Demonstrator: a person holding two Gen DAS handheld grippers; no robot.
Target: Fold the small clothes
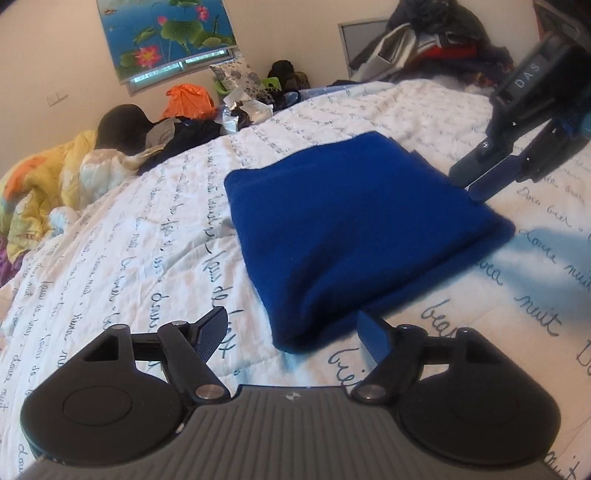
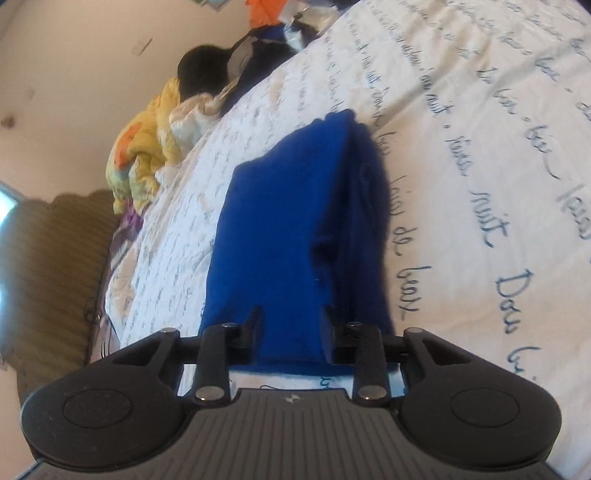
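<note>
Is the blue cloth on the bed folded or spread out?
Folded: the blue cloth lies as a compact stacked rectangle, its layered edges showing from the right wrist.

White script-print bedspread [image 1: 155, 221] w/ yellow quilt [image 1: 40, 184], orange bag [image 1: 188, 99], lotus poster [image 1: 170, 33] behind.

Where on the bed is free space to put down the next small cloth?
Bare bedspread lies between the folded blue cloth and the yellow quilt. The far edge is crowded with a clothes pile and an orange bag.

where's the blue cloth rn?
Folded blue cloth lies mid-bed on the white script-printed bedspread, centre of both wrist views, with the left tool at its near corner and the right tool over its edge.
</note>
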